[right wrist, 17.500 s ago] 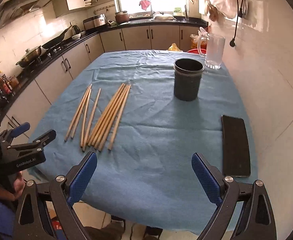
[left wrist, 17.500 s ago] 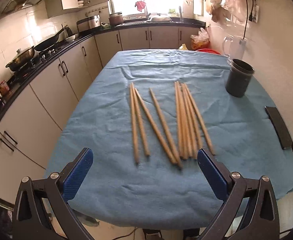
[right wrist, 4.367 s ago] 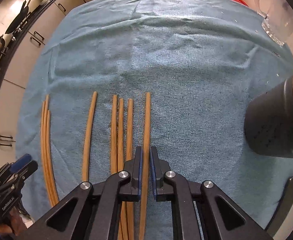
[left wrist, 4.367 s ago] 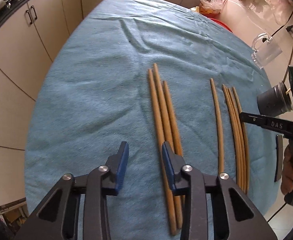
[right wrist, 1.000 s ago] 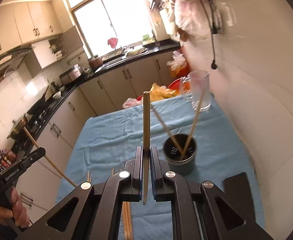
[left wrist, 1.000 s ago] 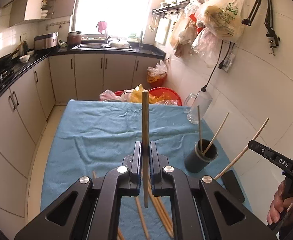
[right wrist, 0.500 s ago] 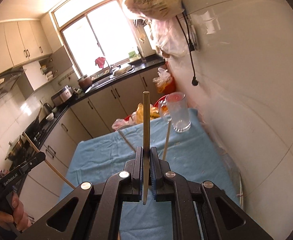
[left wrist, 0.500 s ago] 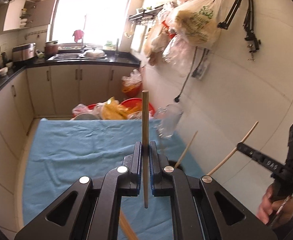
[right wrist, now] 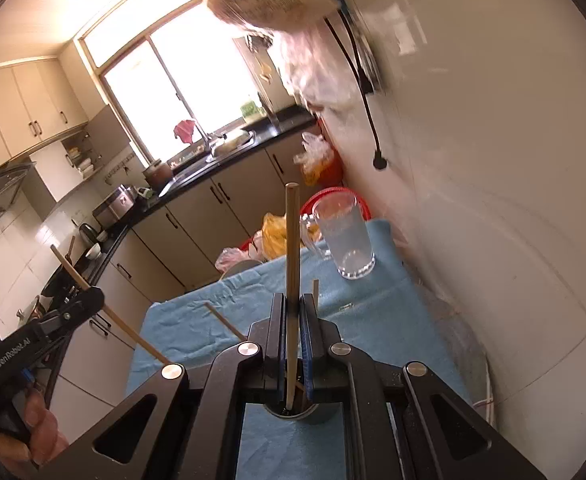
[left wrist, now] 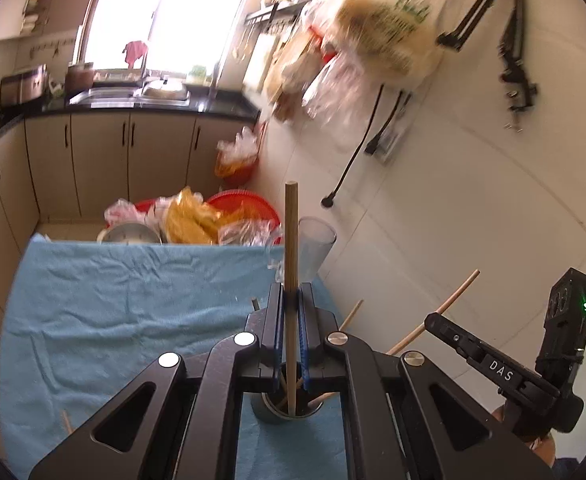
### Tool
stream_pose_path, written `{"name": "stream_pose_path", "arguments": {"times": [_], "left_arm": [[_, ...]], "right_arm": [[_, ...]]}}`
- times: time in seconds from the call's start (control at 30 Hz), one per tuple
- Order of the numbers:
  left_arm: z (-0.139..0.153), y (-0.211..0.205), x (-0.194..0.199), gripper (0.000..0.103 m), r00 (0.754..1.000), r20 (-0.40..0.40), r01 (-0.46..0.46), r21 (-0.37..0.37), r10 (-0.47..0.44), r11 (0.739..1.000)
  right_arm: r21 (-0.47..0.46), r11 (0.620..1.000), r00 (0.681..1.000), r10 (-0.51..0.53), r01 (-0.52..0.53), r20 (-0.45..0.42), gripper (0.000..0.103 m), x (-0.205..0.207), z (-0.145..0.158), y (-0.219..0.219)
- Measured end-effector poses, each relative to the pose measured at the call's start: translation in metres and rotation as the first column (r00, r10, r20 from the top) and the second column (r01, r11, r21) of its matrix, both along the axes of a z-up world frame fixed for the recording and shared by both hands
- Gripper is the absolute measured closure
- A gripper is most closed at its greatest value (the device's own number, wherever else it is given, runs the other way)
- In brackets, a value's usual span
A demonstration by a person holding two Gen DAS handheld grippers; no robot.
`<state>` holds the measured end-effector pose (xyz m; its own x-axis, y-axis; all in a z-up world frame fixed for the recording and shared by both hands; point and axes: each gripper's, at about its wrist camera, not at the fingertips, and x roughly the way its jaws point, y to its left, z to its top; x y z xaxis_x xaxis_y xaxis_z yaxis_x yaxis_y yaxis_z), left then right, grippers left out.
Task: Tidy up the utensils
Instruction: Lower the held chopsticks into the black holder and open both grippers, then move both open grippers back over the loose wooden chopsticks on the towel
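the left claw (left wrist: 291, 332) is clenched on a wooden chopstick (left wrist: 291, 280) held upright, its lower end inside the rim of the dark holder cup (left wrist: 281, 414) directly below. the right claw (right wrist: 291, 336) grips its own chopstick (right wrist: 292, 264) the same way, tip down in the same cup (right wrist: 317, 412). other sticks already lean in the cup. the cup stands on the blue cloth (left wrist: 113, 304) covering the bench. one loose chopstick (left wrist: 65, 422) lies at the cloth's near left edge. farther off, a clear glass pitcher (right wrist: 345, 240) stands near the bench's far corner by the wall, then red basins (left wrist: 249, 208) with plastic bags.
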<state>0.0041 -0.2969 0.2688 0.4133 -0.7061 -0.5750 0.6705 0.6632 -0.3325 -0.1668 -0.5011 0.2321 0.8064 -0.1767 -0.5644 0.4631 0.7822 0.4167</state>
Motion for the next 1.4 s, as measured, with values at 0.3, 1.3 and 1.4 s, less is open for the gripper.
{"name": "stream_pose_path", "arguments": {"times": [0.3, 1.3, 1.4], "left_arm": [[-0.06, -0.031, 0.017, 0.097, 0.995, -0.096, 0.01, 0.093, -0.001, 0.996], [-0.033, 0.027, 0.017, 0.044, 0.996, -0.03, -0.077, 0.052, 0.079, 0.996], [-0.034, 0.054, 0.014, 0.019, 0.991, 0.001, -0.131, 0.066, 0.131, 0.989]], "right_arm": [[0.078, 0.997, 0.993, 0.039, -0.031, -0.109, 0.096, 0.033, -0.05, -0.017], [-0.014, 0.997, 0.986, -0.075, 0.074, -0.151, 0.017, 0.016, -0.034, -0.004], [-0.058, 0.994, 0.979, -0.105, 0.096, -0.176, 0.01, 0.007, -0.035, 0.008]]}}
